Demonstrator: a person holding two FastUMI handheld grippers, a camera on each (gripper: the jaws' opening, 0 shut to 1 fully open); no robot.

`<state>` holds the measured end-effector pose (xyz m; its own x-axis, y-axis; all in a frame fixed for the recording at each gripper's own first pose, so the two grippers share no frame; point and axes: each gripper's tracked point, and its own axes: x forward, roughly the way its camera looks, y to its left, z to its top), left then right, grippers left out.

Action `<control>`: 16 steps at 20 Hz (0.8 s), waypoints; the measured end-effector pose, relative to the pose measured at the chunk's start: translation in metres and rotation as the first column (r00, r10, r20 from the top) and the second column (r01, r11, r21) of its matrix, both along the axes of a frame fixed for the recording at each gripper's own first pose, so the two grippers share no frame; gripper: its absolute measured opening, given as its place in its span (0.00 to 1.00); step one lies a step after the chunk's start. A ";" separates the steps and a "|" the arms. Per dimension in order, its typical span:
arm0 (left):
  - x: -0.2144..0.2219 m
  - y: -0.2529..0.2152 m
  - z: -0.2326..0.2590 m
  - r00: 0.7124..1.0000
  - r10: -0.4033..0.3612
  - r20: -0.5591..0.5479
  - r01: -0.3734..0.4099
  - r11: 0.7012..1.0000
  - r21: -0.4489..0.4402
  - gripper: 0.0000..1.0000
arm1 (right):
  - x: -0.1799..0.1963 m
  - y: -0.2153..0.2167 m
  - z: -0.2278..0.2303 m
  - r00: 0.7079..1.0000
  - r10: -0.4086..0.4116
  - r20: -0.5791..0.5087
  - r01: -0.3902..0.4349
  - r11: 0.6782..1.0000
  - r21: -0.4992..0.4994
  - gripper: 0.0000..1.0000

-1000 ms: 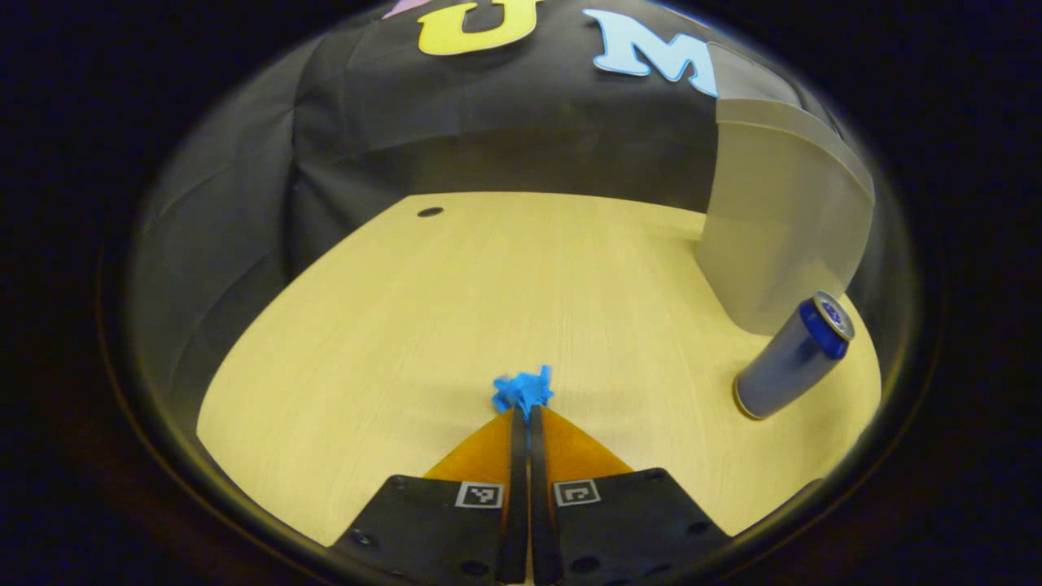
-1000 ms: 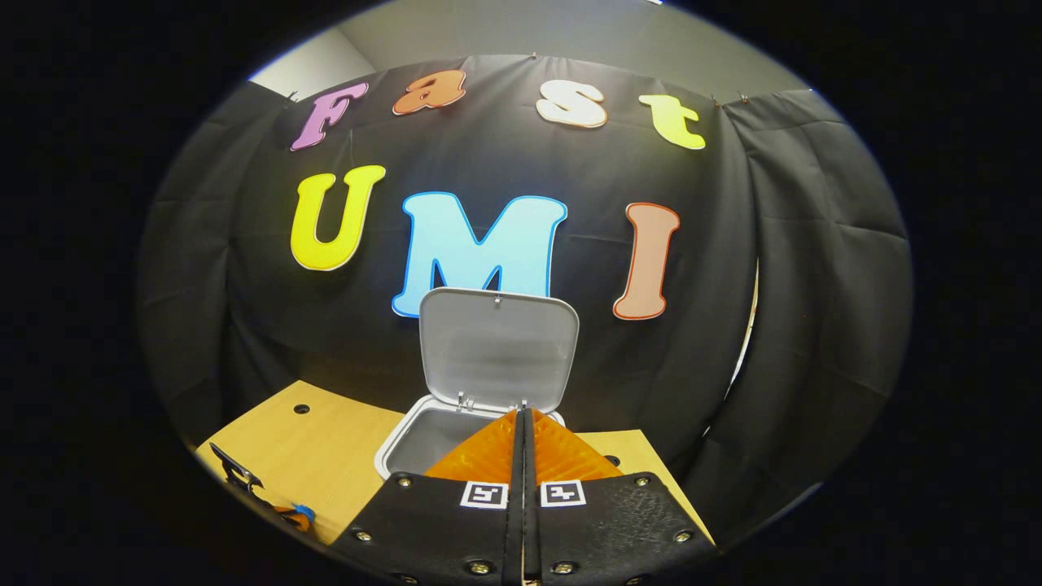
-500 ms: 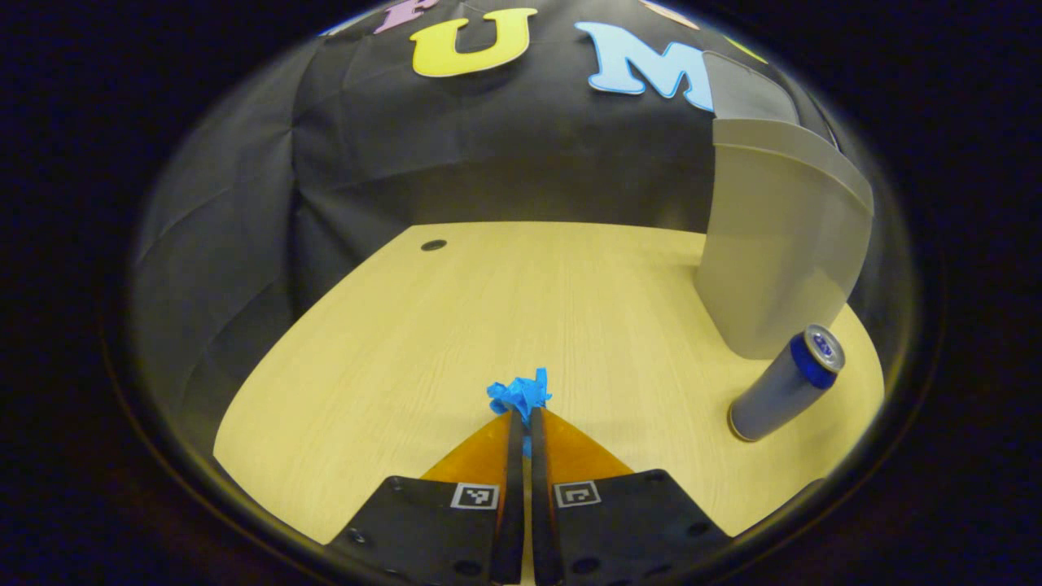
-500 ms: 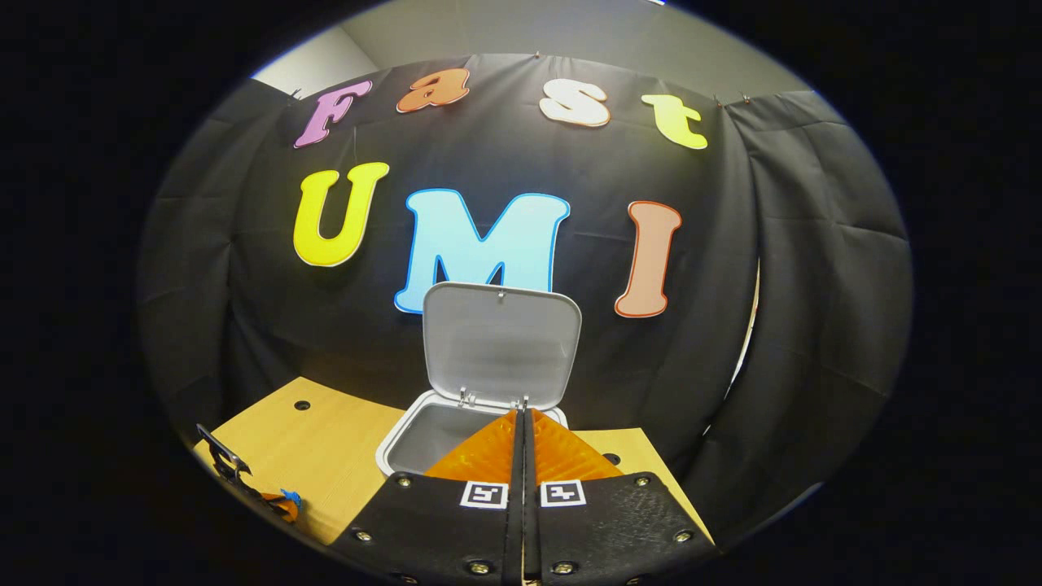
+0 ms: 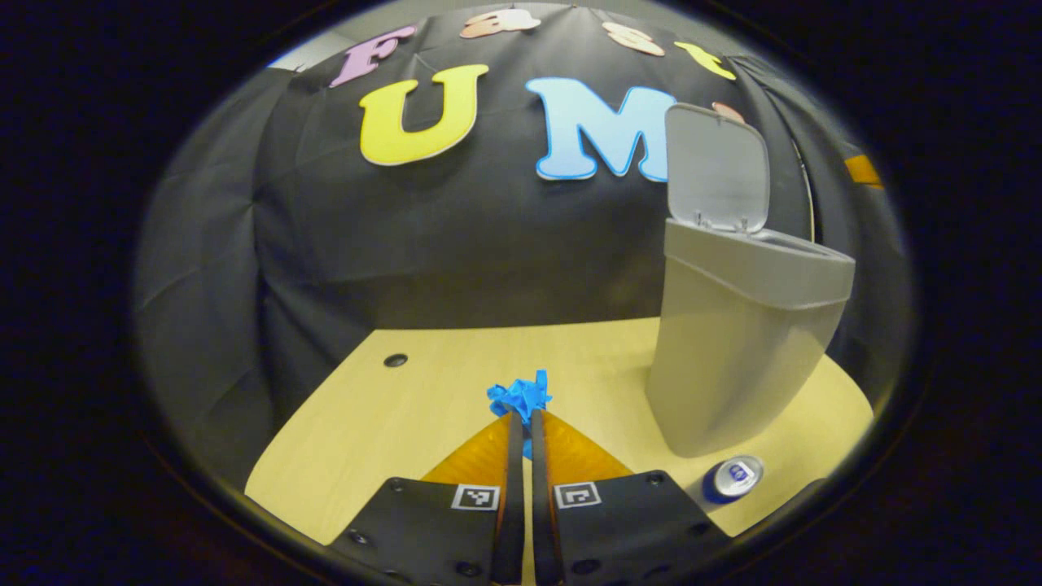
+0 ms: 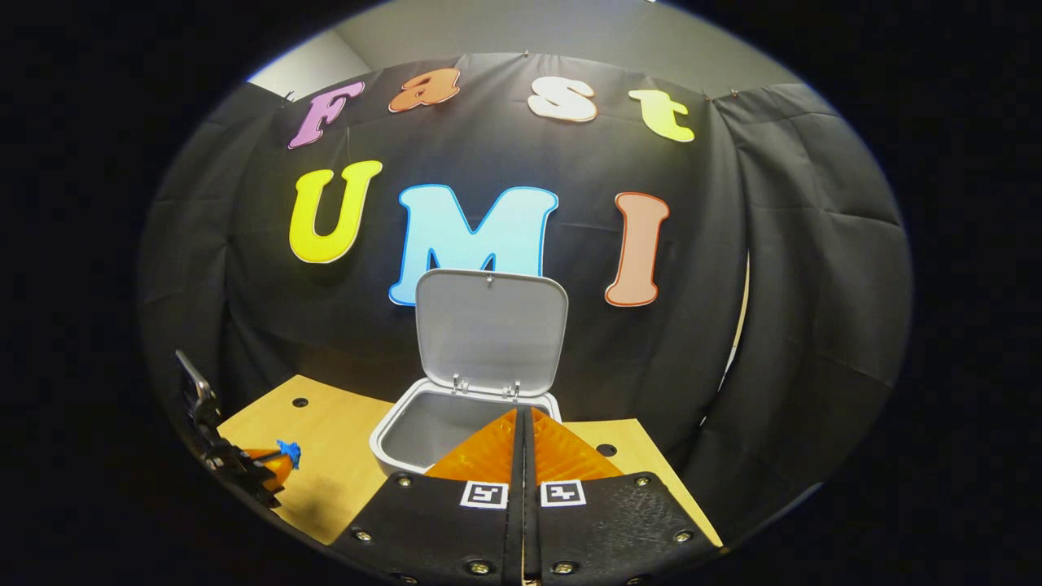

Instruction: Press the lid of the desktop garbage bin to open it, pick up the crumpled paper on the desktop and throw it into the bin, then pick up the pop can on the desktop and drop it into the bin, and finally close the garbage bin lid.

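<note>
blue crumpled paper sits pinched at the very tips of the left gripper, whose fingers are closed on it with barely a slit between them. it is carried above the desktop, off to the left of the garbage bin and below the bin's rim. the bin's lid stands up on its hinge, mouth open and waiting. from the right gripper view the same wad shows as a speck, well left of the bin.

the pop can stands close against the bin's near foot, top facing up. the right gripper hangs just in front of the bin's opening, fingers pressed together on nothing.

risks, as i judge them: the hold is only a tip pinch on soft paper, so a quick swing toward the bin could shake it loose short of the rim. a low path could clip the bin wall or knock the can over. the right gripper parked at the mouth may crowd the drop.

hard to tell: how much paper is tucked between the fingers, what lies in the bin's bottom, and the can's body, cut off at the edge.
</note>
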<state>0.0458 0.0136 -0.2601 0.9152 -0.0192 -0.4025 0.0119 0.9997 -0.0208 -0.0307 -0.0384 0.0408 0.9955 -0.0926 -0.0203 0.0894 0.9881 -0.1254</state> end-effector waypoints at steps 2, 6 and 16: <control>0.016 -0.018 0.029 0.998 -0.034 0.053 0.034 0.999 -0.007 0.10 | -0.004 -0.005 -0.003 1.000 -0.009 0.001 0.009 1.000 -0.008 0.00; 0.041 -0.059 0.088 0.982 -0.107 0.153 0.110 0.994 -0.011 0.10 | -0.009 -0.014 -0.009 1.000 -0.025 -0.002 0.025 1.000 0.002 0.00; 0.062 -0.169 0.170 0.919 -0.280 0.277 0.300 0.953 -0.031 0.11 | -0.024 -0.047 -0.031 0.995 -0.101 -0.022 0.103 0.992 0.076 0.00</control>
<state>0.1082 -0.1556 -0.0903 0.9381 -0.3199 -0.1326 0.3162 0.9475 -0.0481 -0.0552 -0.0859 0.0100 0.9803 -0.1912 -0.0492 0.1886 0.9807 -0.0521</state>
